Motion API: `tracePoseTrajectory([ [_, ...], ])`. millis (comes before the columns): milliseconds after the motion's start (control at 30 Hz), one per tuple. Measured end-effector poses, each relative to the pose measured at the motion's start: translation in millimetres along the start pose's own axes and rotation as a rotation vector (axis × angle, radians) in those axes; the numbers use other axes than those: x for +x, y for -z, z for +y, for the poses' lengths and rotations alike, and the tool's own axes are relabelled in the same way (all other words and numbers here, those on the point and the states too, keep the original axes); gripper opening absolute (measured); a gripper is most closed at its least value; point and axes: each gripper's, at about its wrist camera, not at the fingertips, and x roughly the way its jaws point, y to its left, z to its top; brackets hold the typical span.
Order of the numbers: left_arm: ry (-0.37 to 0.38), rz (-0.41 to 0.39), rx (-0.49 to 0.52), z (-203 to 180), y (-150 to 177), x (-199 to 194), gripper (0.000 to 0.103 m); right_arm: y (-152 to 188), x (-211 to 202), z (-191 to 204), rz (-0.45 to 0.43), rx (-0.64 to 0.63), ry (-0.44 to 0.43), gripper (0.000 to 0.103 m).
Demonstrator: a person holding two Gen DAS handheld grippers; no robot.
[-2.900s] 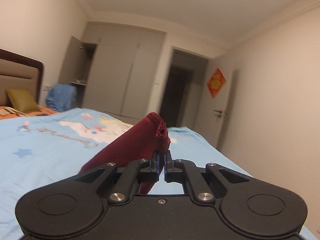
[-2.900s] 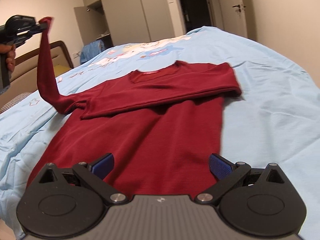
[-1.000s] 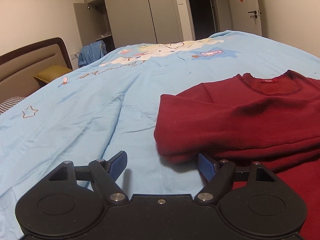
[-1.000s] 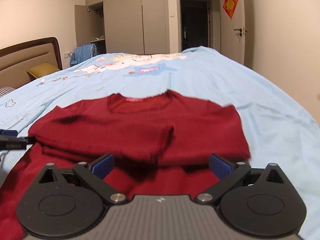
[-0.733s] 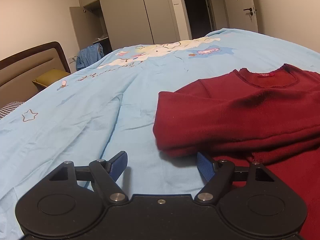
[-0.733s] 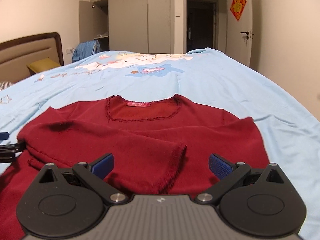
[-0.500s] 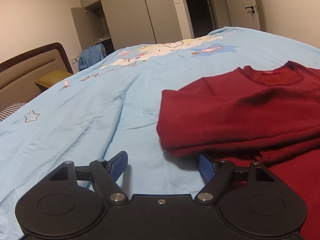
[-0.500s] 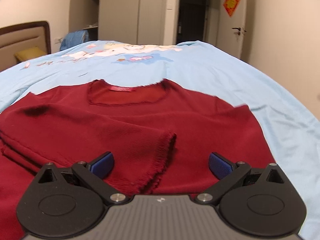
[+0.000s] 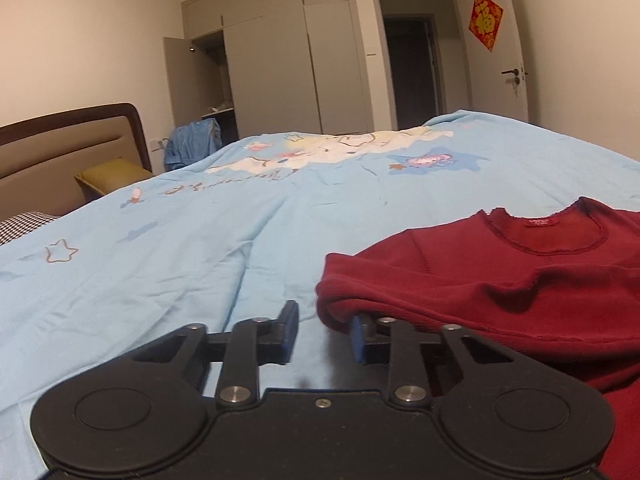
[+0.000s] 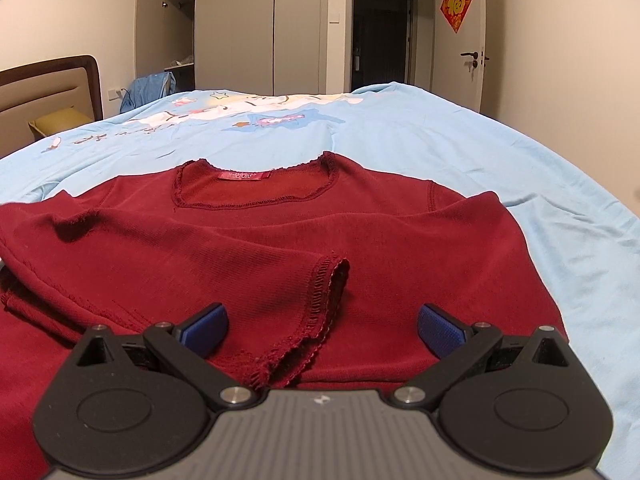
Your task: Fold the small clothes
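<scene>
A: Left gripper (image 9: 323, 334)?
B: Jaws closing at the red shirt (image 9: 500, 284) edge, nothing pinched yet.
A: Right gripper (image 10: 320, 330)?
B: Wide open over the folded sleeve (image 10: 224, 276). Shirt lies on the blue bedspread (image 10: 440, 136).

A home bedroom: bed (image 9: 248, 216) with headboard (image 9: 60, 148), built-in wardrobe (image 9: 280, 72), door (image 10: 470, 52).

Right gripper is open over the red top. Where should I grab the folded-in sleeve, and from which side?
Take the sleeve at its cuff. It lies across the red top with its stitched open end between the wide-open fingers of the right gripper. Come in low from the near side, along the bed cover, so the pads pinch the cuff's raised edge alone, probably not the layer beneath.
</scene>
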Motion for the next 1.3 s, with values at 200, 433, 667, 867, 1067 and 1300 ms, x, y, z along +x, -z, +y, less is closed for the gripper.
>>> tracePoseTrajectory([
  [200, -0.013, 0.008, -0.014, -0.7, -2.0, -3.8, 0.006, 0.7, 0.3, -1.2, -0.003, 0.007, -0.005, 0.103],
  [433, -0.004, 0.181, -0.278, 26.9, 25.1, 11.7, 0.005, 1.1, 0.0, -1.8, -0.004, 0.011, -0.009, 0.103],
  [667, 0.062, 0.205, -0.321, 34.9, 22.3, 9.8, 0.019, 0.8, -0.4, -1.4, -0.003, 0.009, -0.006, 0.103],
  [867, 0.084, 0.202, -0.254, 29.0, 19.0, -22.6, 0.061, -2.3, -19.5, -3.3, 0.024, -0.007, -0.024, 0.103],
  [1067, 0.152, 0.192, -0.196, 16.8, 27.5, -72.5, 0.087, 13.5, -65.4, -8.6, 0.046, -0.075, -0.043, 0.103],
  [1300, 0.206, 0.235, -0.155, 9.8, 55.3, -127.5, 0.098, 56.5, -129.3, -26.5, 0.097, -0.085, -0.055, 0.103],
])
